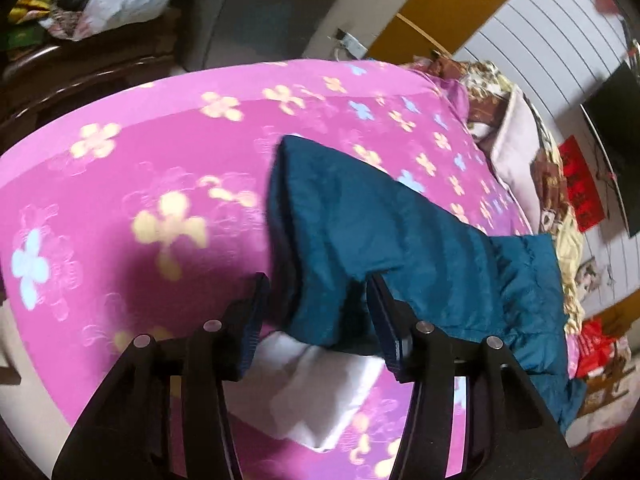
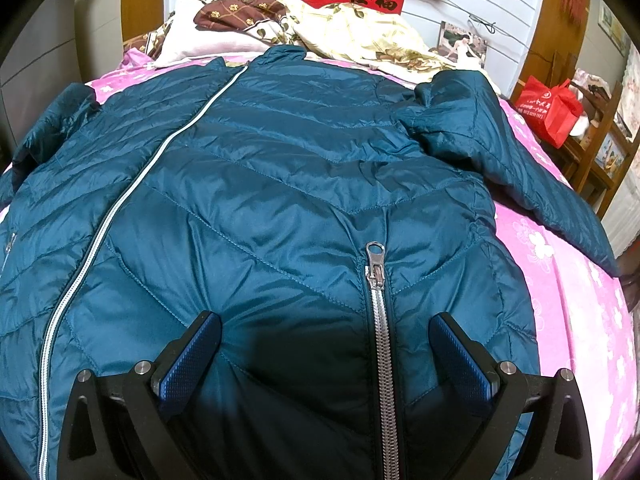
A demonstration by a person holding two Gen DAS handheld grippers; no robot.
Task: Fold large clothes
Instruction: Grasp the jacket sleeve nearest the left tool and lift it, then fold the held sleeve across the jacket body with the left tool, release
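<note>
My left gripper (image 1: 320,316) clamped on teal jacket (image 2: 280,184) sleeve cuff (image 1: 332,240), lifted off pink floral bedsheet (image 1: 140,160) so sleeve can swing inward. Jacket spread front-up across bed, collar toward 12 o'clock by pillows (image 2: 208,36). My right gripper (image 2: 324,356) jaws apart, hovering over hem, straddling silver zipper (image 2: 378,300), likely ready to pin body flat.
</note>
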